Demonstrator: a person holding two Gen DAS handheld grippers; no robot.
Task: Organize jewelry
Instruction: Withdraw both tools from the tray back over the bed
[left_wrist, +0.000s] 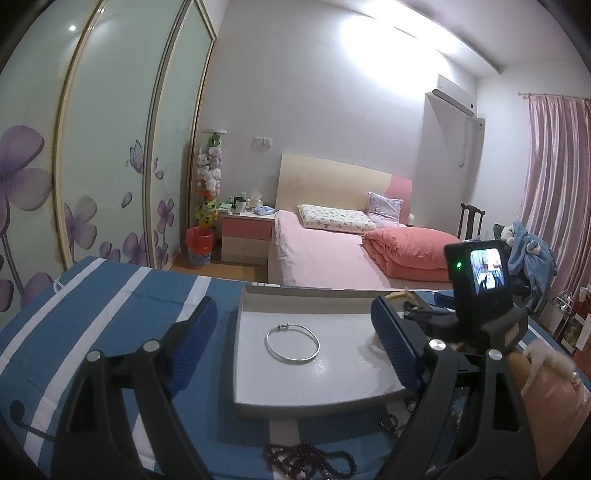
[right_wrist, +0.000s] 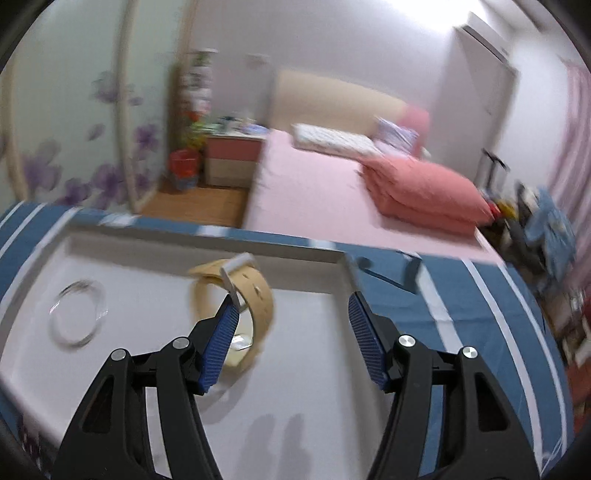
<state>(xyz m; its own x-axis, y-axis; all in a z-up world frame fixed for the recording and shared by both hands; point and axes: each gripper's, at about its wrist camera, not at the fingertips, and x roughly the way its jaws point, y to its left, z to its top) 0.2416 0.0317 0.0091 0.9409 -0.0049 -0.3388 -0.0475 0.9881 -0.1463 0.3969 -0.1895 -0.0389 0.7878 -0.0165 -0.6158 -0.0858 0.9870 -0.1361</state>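
A white tray (left_wrist: 258, 384) lies on a blue striped cloth (left_wrist: 103, 295). A silver bangle (left_wrist: 292, 344) lies in its middle; it also shows in the right wrist view (right_wrist: 75, 319). A beige watch (right_wrist: 236, 295) lies on the tray (right_wrist: 303, 369) just past the left fingertip of my right gripper (right_wrist: 291, 308), which is open and empty above the tray. My left gripper (left_wrist: 293, 317) is open and empty, its fingers either side of the tray. A dark red bead string (left_wrist: 310, 461) lies on the cloth in front of the tray. The right wrist view is blurred.
A small ring (left_wrist: 388, 421) lies on the cloth by the tray's near right corner. The right gripper's body with its screen (left_wrist: 480, 273) is to the right of the tray. A pink bed (left_wrist: 325, 254), nightstand (left_wrist: 245, 236) and wardrobe (left_wrist: 103, 147) stand behind.
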